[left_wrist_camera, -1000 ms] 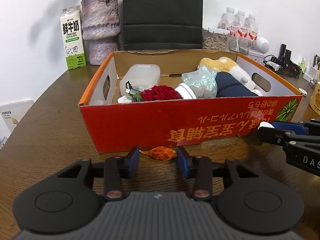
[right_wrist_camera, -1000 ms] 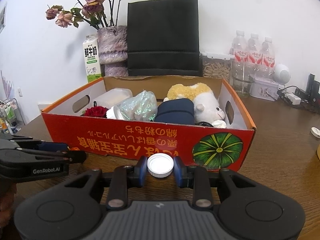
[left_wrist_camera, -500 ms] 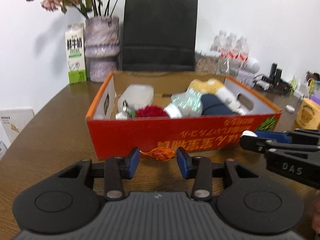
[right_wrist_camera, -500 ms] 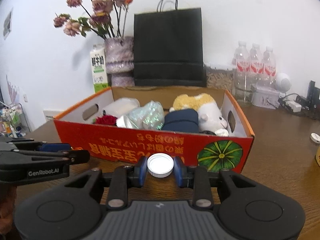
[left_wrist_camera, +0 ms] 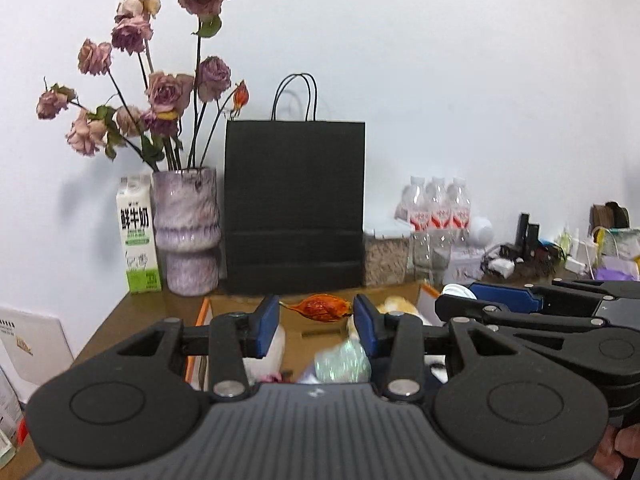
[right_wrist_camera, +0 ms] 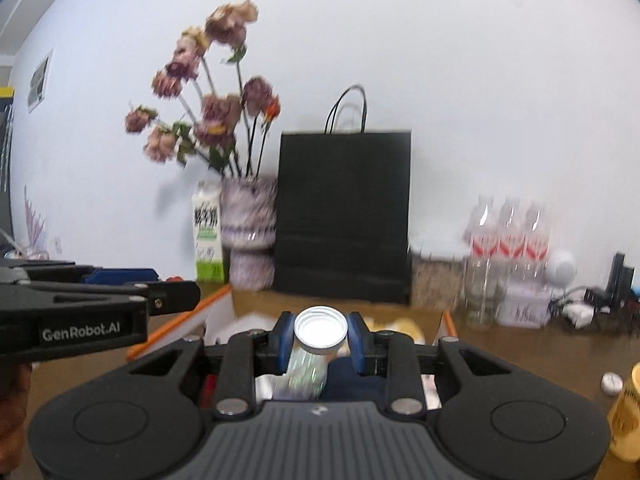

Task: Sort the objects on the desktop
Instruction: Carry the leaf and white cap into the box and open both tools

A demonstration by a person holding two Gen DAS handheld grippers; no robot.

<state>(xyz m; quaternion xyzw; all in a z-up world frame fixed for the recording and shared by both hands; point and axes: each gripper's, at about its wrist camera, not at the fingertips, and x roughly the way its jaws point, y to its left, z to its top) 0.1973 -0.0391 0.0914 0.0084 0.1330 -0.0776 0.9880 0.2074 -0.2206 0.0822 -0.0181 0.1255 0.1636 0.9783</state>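
Orange dried petal [left_wrist_camera: 320, 308] sits between the blue pads [left_wrist_camera: 267, 325] of the left claw [left_wrist_camera: 316, 326], pinched at both tips, held in the air above the cardboard box [left_wrist_camera: 248, 305]. White bottle cap [right_wrist_camera: 320, 328] is clamped in the right claw [right_wrist_camera: 320, 340], open side facing the cam, also up over the box. So both claws closed on sth, side by side: right claw [left_wrist_camera: 496, 308] shows at the right edge of the left wrist view w/ the cap [left_wrist_camera: 456, 292] peeking at its tip; left claw [right_wrist_camera: 176, 286] shows at the left edge of the right wrist view.

Below the claws, inside the box: iridescent crinkly bag [right_wrist_camera: 304, 372], dark navy item [right_wrist_camera: 352, 376], bit of yellow plush [right_wrist_camera: 400, 326]. Mostly hidden by the claw bodies, can't tell more.

Behind the box on the brown table [left_wrist_camera: 132, 320]: black paper bag [left_wrist_camera: 294, 208] w/ handles, purple-ish vase [left_wrist_camera: 186, 232] of dried roses [left_wrist_camera: 160, 88], milk carton [left_wrist_camera: 136, 236] just left of the vase. Right of the bag: clear container of grain-like stuff [left_wrist_camera: 386, 260], three water bottles [left_wrist_camera: 438, 210], then cable clutter [left_wrist_camera: 520, 252]. Small white cap [right_wrist_camera: 612, 382] lies on the table at far right in the right wrist view. Right view is blurred.
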